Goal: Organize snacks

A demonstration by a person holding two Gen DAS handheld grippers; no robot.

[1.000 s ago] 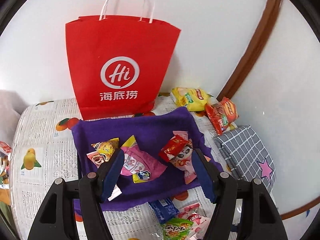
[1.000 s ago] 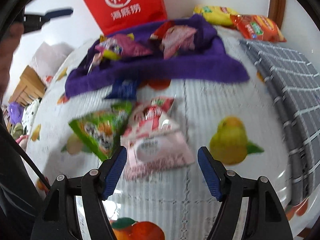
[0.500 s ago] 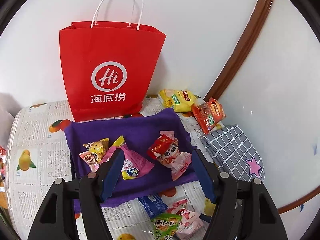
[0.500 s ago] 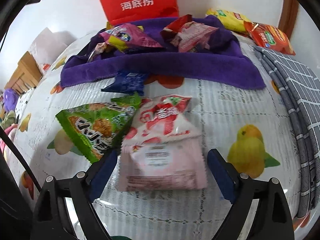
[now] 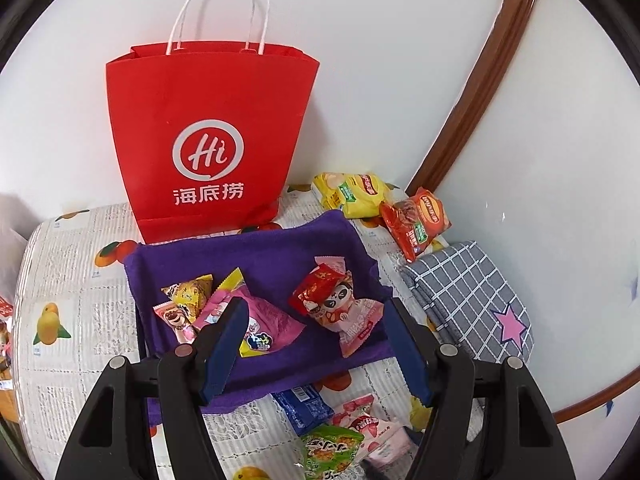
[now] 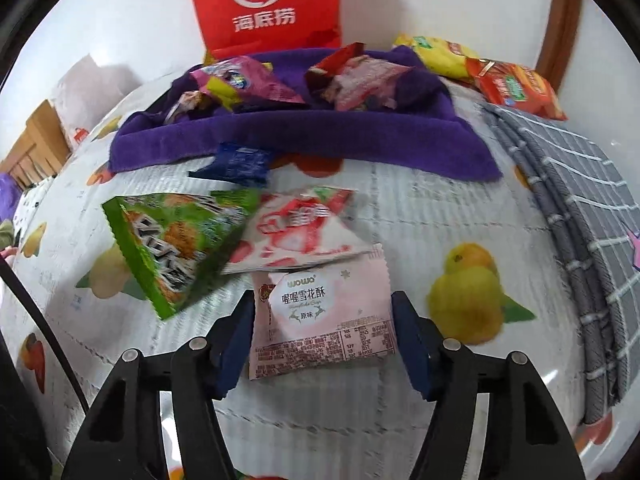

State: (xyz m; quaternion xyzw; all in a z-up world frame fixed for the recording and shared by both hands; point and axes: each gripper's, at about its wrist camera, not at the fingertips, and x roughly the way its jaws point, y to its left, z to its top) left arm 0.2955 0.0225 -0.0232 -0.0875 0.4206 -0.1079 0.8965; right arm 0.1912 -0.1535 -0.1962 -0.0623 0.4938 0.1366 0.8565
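Observation:
A pale pink snowflake-crisp packet (image 6: pixel 324 320) lies flat on the fruit-print tablecloth (image 6: pixel 420 208). My right gripper (image 6: pixel 323 304) straddles it, and its jaws are closing. The blue pads stand at the packet's side edges, and the packet is not buckled. A green packet (image 6: pixel 172 240), a red-and-white packet (image 6: pixel 304 232) and a blue packet (image 6: pixel 236 162) lie just beyond. My left gripper (image 5: pixel 316 312) hovers open above the purple towel (image 5: pixel 256 252), with nothing between its fingers. On the towel lie a magenta packet (image 5: pixel 272 320), a panda packet (image 5: pixel 344 308) and a small yellow packet (image 5: pixel 190 292).
A red paper bag (image 5: pixel 208 140) stands upright against the wall behind the towel. Yellow chips (image 5: pixel 352 194) and red chips (image 5: pixel 416 224) lie in the back right corner. A folded grey checked cloth (image 5: pixel 472 300) lies along the right wall.
The right gripper came down over the pink packet, widened, then narrowed onto its sides. The left gripper's view drew back slightly, with its jaws unchanged.

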